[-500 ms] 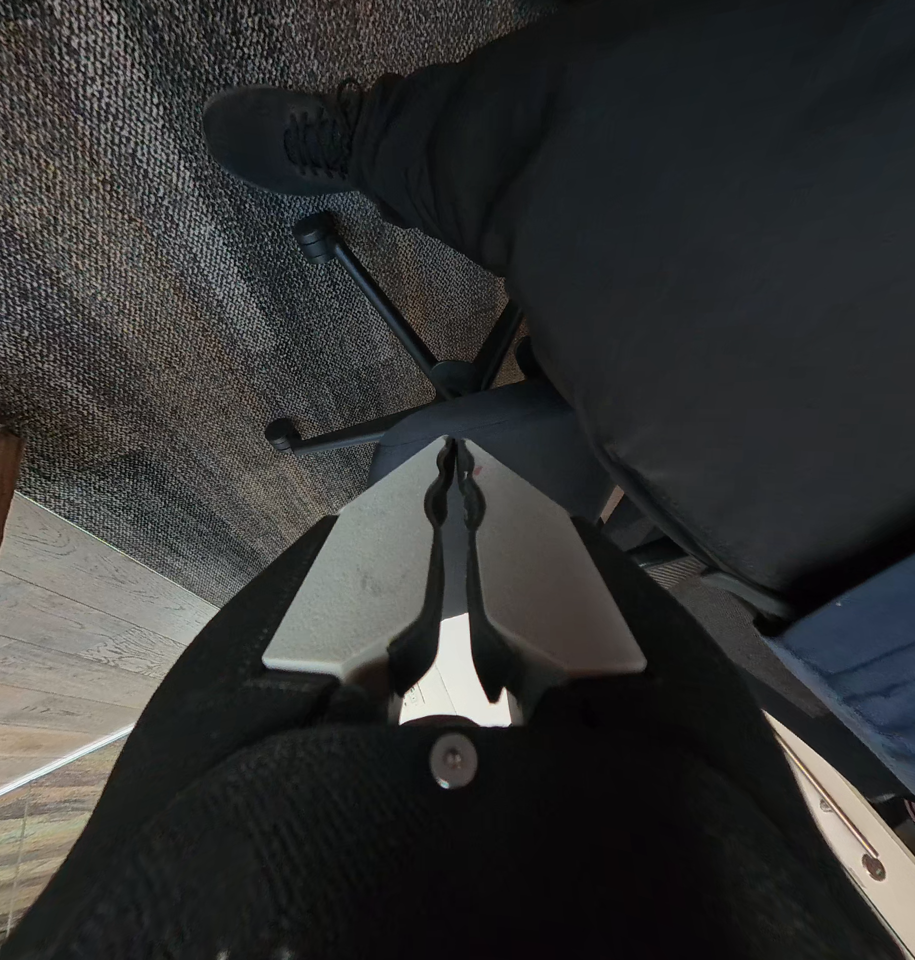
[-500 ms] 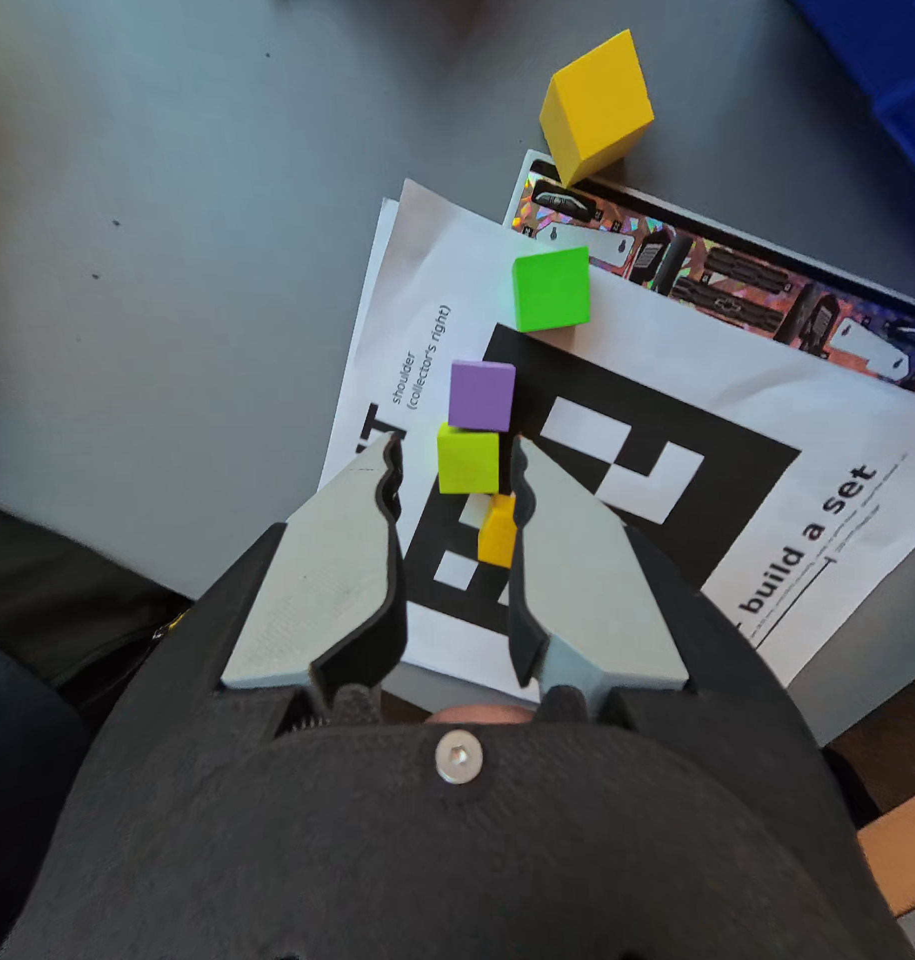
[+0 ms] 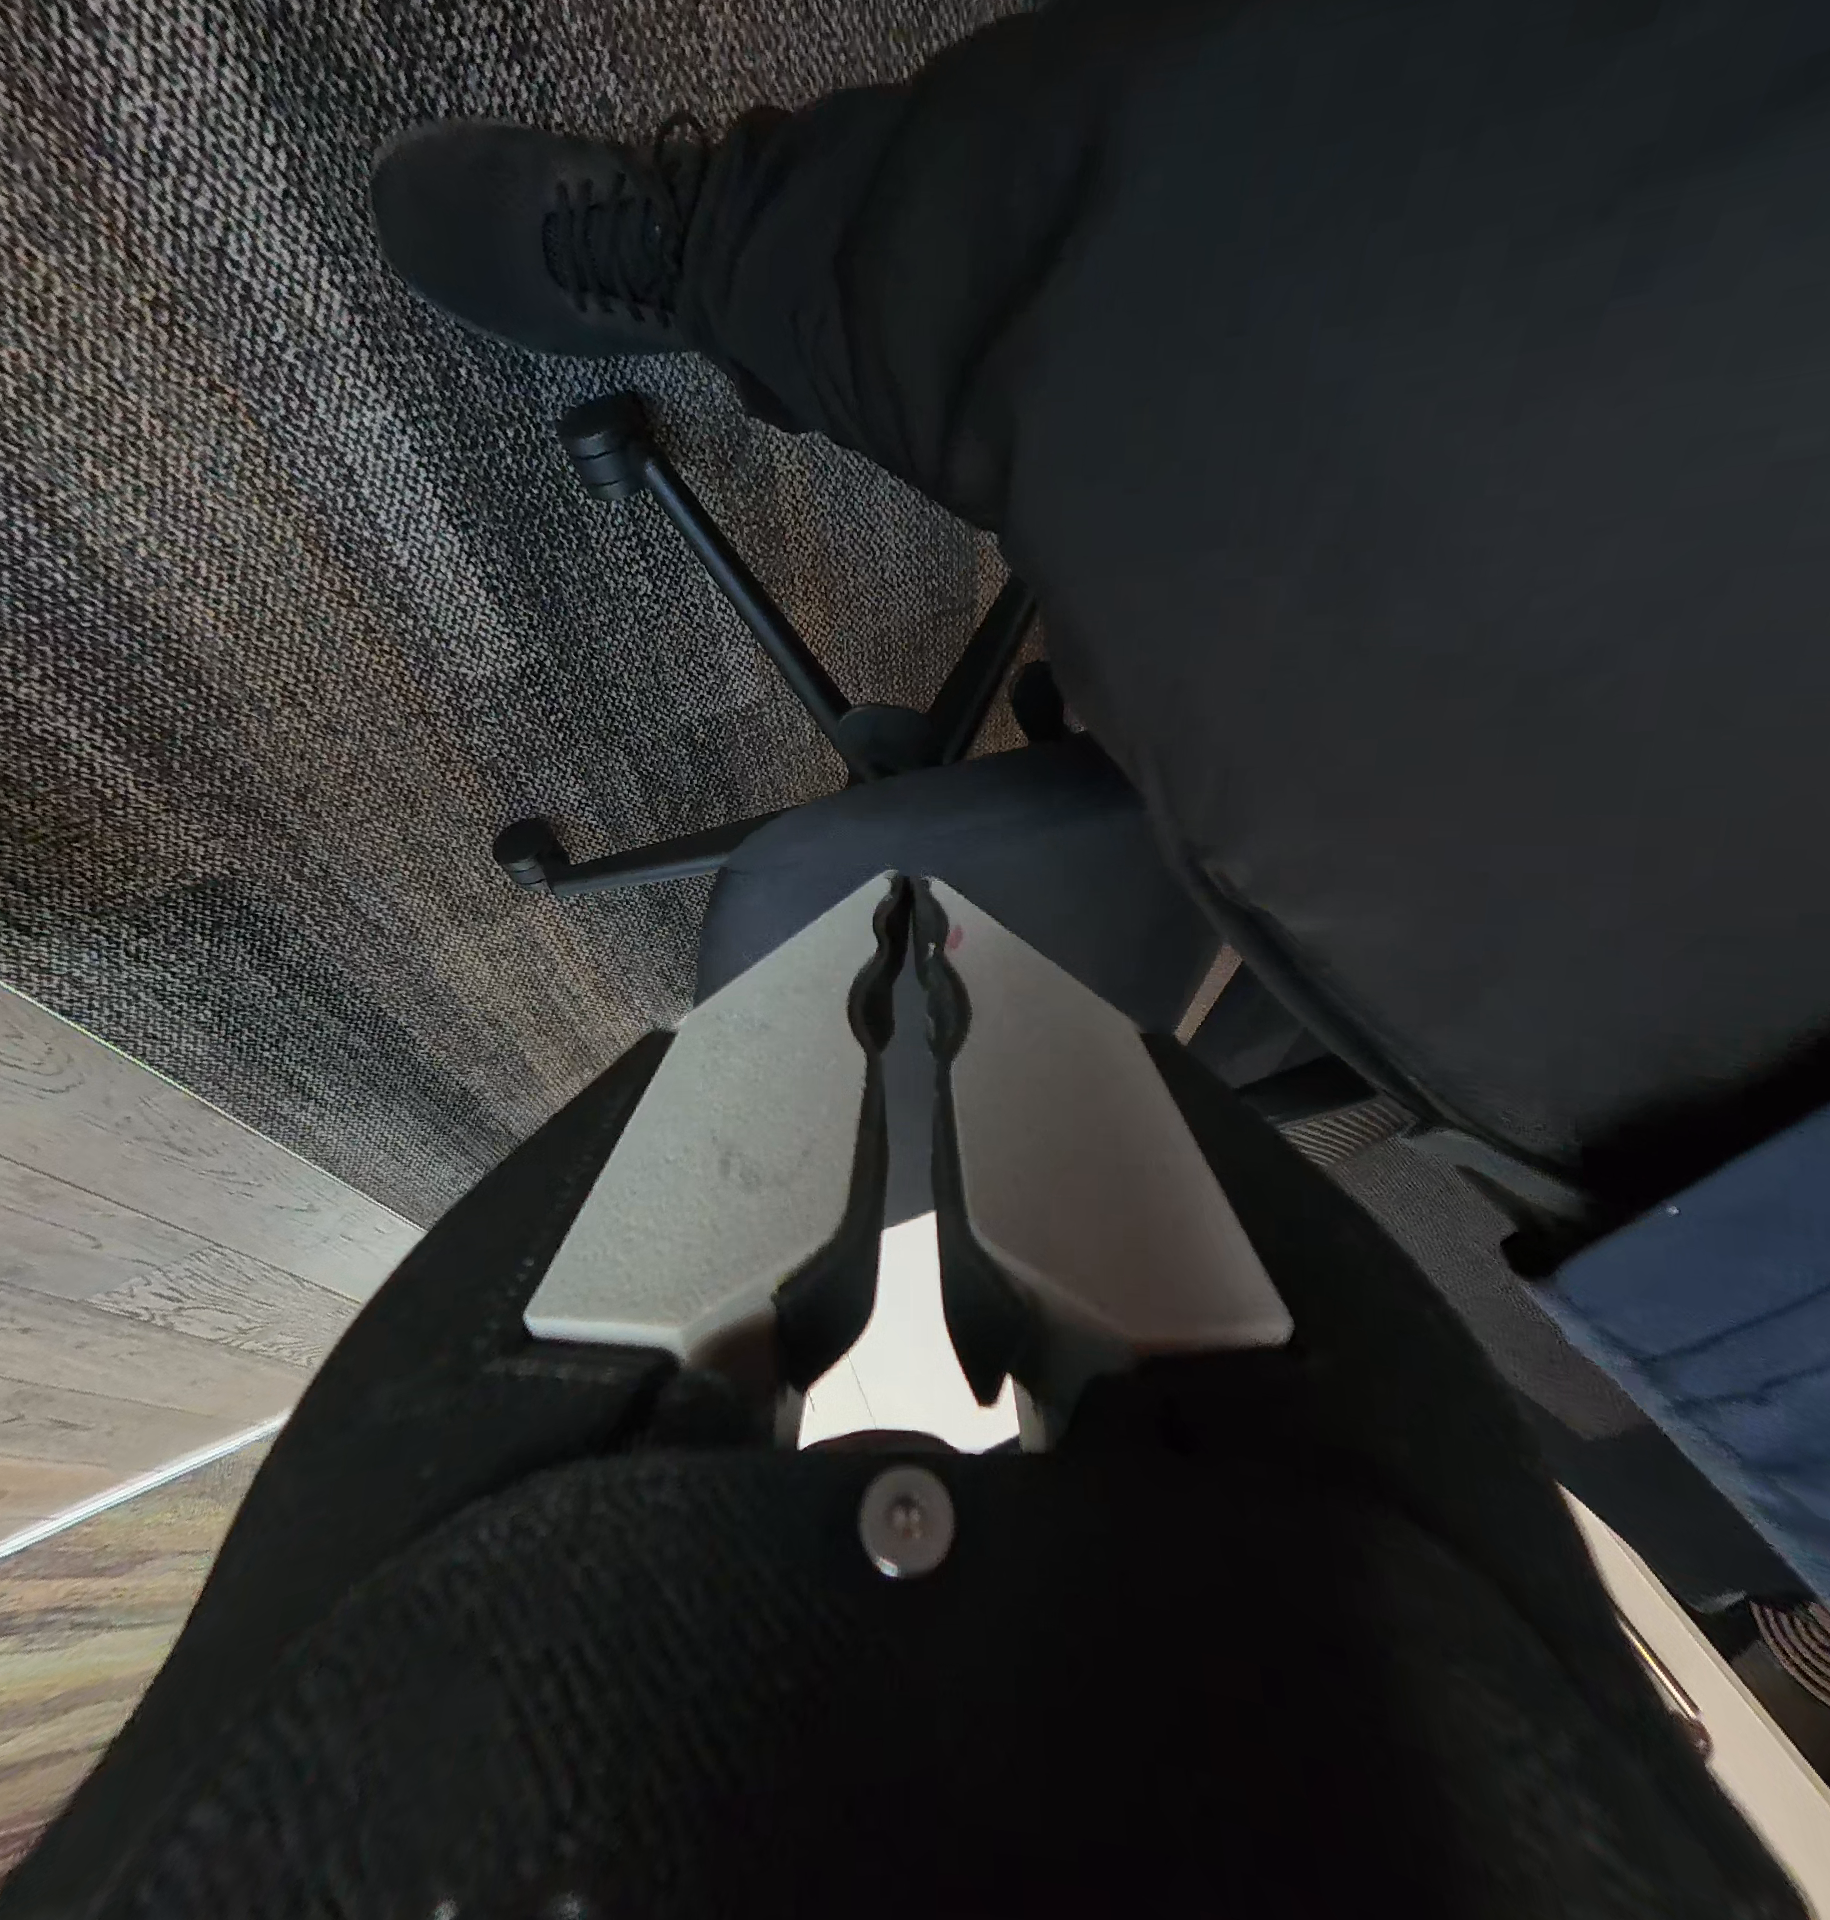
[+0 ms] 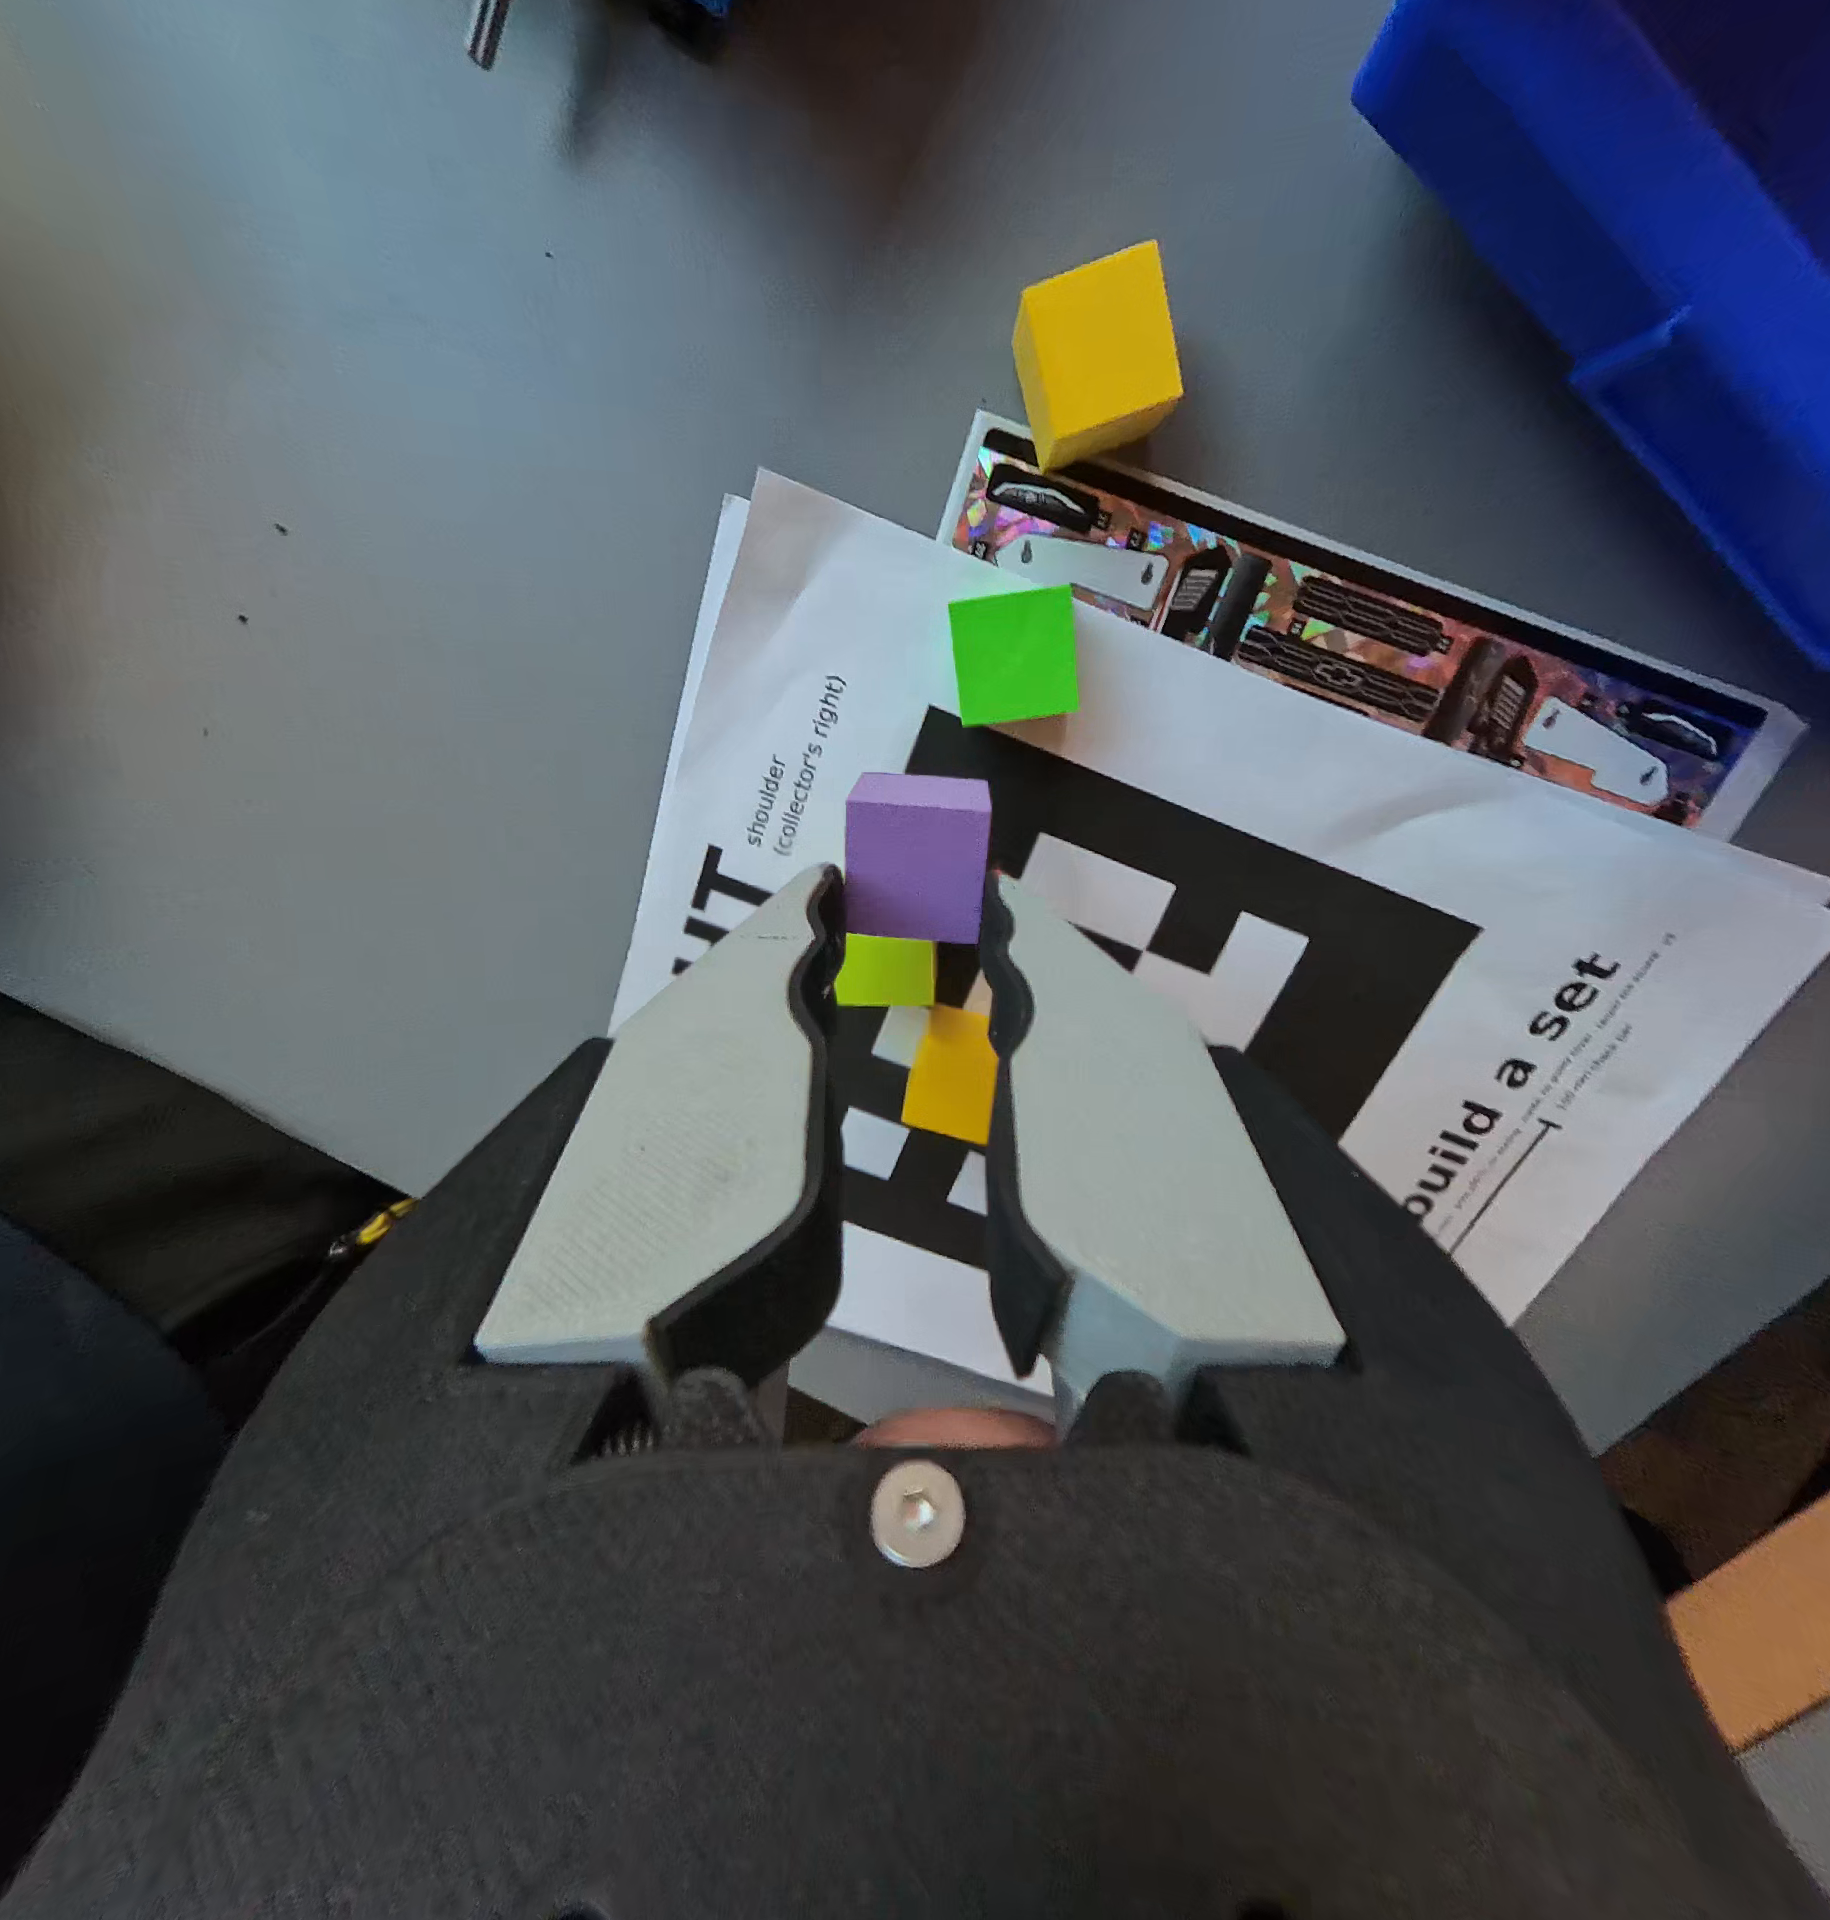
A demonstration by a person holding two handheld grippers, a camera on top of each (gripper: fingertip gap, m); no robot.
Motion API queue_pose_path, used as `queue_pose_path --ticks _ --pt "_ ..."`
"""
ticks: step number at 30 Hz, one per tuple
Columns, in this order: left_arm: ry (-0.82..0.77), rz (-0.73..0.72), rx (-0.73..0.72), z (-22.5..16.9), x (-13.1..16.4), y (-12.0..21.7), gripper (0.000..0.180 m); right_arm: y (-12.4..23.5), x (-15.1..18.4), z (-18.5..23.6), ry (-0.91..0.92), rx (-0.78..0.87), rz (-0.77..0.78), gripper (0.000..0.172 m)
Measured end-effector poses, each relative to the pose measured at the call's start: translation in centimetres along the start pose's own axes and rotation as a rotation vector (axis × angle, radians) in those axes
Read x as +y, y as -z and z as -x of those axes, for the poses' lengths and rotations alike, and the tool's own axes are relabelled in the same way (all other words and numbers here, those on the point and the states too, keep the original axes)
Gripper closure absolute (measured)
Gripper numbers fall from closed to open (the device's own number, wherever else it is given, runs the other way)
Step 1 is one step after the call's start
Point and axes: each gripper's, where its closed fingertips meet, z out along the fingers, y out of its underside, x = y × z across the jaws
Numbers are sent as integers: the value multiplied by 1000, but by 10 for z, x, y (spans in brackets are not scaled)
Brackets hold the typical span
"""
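In the right wrist view my right gripper (image 4: 911, 888) is shut on a purple cube (image 4: 916, 862), one pad on each side face. The purple cube sits over a lime cube (image 4: 883, 969); a small orange-yellow cube (image 4: 950, 1075) lies lower between my fingers, not gripped. All are over a white sheet printed with a black-and-white square marker (image 4: 1306, 831). In the left wrist view my left gripper (image 3: 911, 894) is shut with nothing between the pads, pointing down at a chair seat and the floor.
A green cube (image 4: 1013, 655) lies on the paper farther ahead and a larger yellow cube (image 4: 1096, 353) on the grey table (image 4: 371, 416). A shiny sticker sheet (image 4: 1358, 623) and a blue bin (image 4: 1669, 260) are at the right. A person's leg (image 3: 1306, 416), shoe (image 3: 537, 239) and the chair base (image 3: 869, 727) are below my left gripper. Across from one pair of fingers to the other is roughly 65 cm.
My right gripper rose from around the lime and orange-yellow cubes to the purple cube's level and its jaws closed onto that cube. The left gripper stayed shut and barely moved.
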Motion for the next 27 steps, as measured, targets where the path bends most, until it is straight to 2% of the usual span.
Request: queue_pose_path --ticks 5,13,19,27 --pt "-4 16 9 -3 3 -6 180 -3 21 4 -15 -23 40 148" --pt "-28 -10 -6 1 -15 5 180 -30 43 11 39 4 129 144" --pt "-29 -14 -9 2 -16 8 180 -29 31 18 83 -3 103 145" --pt "-8 6 2 1 -4 0 180 -22 -4 42 108 -45 36 145"
